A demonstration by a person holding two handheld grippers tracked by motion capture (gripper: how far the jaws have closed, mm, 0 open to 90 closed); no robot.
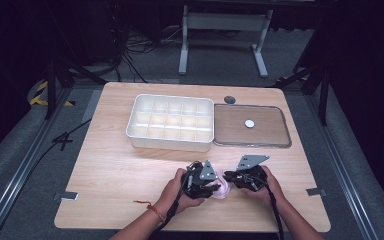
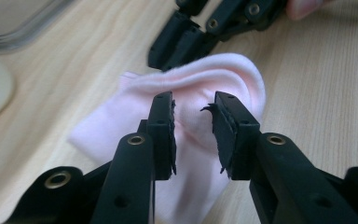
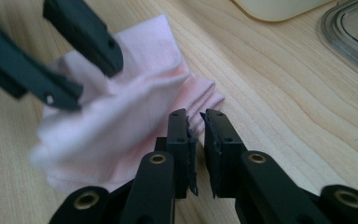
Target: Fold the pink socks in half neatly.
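Pink sock worked between two grippers at the near edge of the bench, divided box unfilled

Item: one pale pink sock (image 2: 200, 88), crumpled and partly folded, lying on the bench (image 1: 110, 165) between the left gripper (image 1: 211, 189) and the right gripper (image 1: 231, 176), well short of the white divided box (image 1: 171, 121) and the clear lid (image 1: 250, 125) set beside it. Left gripper: jaws parted, held over the sock with fabric seen in the gap, nothing pinched. Right gripper: jaws nearly closed at the ribbed cuff edge (image 3: 205, 95); whether fabric is caught cannot be told. Step judged in hand: folding or bunching of the sock, probably for stowing in a compartment. Next move judged to call for a firm pinch by one gripper on a doubled layer, so the bundle is lifted without unfolding
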